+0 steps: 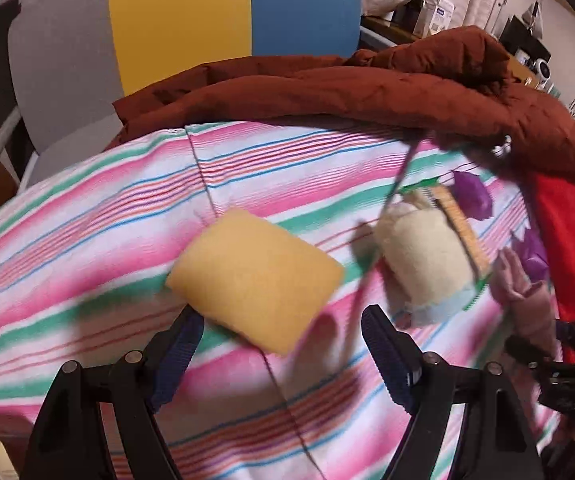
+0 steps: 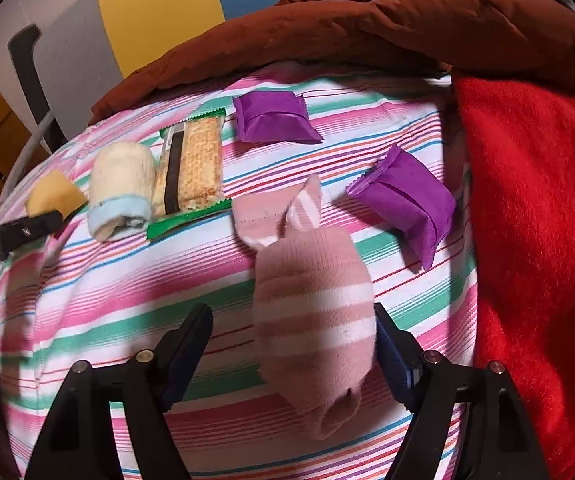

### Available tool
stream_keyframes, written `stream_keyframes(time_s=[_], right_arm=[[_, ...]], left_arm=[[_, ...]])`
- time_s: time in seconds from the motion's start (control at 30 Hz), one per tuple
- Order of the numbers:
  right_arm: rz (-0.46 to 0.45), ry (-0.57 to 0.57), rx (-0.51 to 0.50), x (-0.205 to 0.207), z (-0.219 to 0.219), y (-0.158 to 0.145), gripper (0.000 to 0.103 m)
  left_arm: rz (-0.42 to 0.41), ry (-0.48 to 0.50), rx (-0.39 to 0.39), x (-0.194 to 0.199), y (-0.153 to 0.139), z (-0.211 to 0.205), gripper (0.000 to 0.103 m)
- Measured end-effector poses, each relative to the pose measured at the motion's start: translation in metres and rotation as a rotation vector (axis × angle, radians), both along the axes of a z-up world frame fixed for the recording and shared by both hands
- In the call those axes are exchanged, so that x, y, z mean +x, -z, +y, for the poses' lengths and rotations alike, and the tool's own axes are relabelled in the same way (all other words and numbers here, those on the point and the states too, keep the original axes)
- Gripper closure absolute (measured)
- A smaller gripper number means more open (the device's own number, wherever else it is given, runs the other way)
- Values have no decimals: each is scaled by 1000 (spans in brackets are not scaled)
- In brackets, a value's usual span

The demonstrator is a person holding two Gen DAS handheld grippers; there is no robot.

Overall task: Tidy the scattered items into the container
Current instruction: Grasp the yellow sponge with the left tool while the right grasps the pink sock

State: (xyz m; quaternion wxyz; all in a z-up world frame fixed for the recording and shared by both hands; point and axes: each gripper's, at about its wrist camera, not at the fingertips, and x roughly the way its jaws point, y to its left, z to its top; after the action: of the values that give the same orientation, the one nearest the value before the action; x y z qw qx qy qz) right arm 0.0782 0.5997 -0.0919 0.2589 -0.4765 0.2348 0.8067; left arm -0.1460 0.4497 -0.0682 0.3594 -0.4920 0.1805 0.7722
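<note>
free: striped sheet [image 2: 119,280] at left | blocked: red blanket [image 2: 535,240] right, brown quilt [image 2: 367,28] behind

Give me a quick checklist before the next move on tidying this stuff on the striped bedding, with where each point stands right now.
1. Left gripper open around the yellow sponge: ok, pads apart, sponge lies between the fingers ahead.
2. Right gripper lined up on the pink striped sock: ok, sock sits between open fingers, nearer the right one.
3. Sponge free of neighbours: ok, the cream rolled sock lies apart from it.
4. Remaining items reachable: ok, cracker pack and two purple packets lie uncovered.
5. Container located: not ok, none visible in either view.
6. Grip firmness on either item: cannot tell.
</note>
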Motion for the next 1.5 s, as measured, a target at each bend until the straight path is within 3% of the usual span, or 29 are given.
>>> stream_keyframes(time_s=[0.17, 0.27, 0.3, 0.37, 0.5, 0.63, 0.87, 1.03, 1.3, 1.5], right_arm=[[13, 11, -14, 0, 2, 0, 22], [7, 3, -8, -1, 1, 0, 20], [0, -4, 0, -2, -1, 0, 20], [-16, -15, 18, -3, -3, 0, 21], [-32, 0, 42, 0, 1, -2, 39], [-33, 18, 47, 2, 4, -3, 49], [-8, 48, 19, 5, 10, -3, 52], [53, 44, -12, 6, 10, -8, 55], [108, -13, 4, -1, -2, -19, 57], [159, -41, 3, -2, -7, -25, 57]], left_arm=[[56, 3, 61, -1, -12, 1, 21], [68, 15, 19, 1, -6, 8, 23], [74, 8, 0, 0, -1, 8, 30], [69, -6, 0, -2, 4, 5, 34], [9, -58, 72, 0, 9, -12, 45], [6, -93, 119, 8, 10, -20, 48], [55, -76, 166, 31, 14, -39, 51], [141, -86, 173, 60, 20, -52, 52], [40, -149, 249, 58, 23, -78, 54], [-13, -145, 291, 71, 25, -98, 56]])
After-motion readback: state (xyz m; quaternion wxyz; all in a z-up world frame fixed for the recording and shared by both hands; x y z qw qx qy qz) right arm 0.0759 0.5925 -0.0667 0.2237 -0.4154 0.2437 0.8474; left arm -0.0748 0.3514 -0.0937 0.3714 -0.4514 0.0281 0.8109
